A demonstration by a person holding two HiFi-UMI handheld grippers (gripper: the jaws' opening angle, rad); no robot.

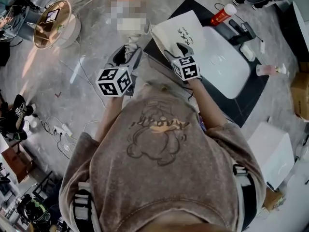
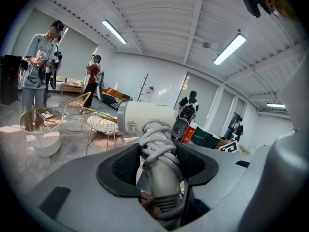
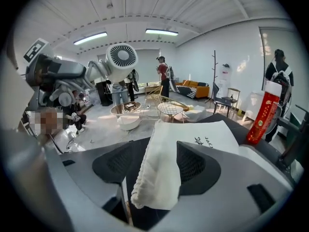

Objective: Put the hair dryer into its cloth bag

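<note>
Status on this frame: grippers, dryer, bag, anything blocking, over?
Left gripper shut on hair dryer handle. Right gripper jaws open, cloth bag edge between them. Dryer not yet bagged. No obstruction seen.

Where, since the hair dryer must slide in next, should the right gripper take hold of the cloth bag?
Probably at the gathered drawstring hem, catching one layer if possible, and coming from the near side. The cloth bag lies flat with that ruffled end pointing at the open right gripper, and the hem sits between its jaws.
</note>
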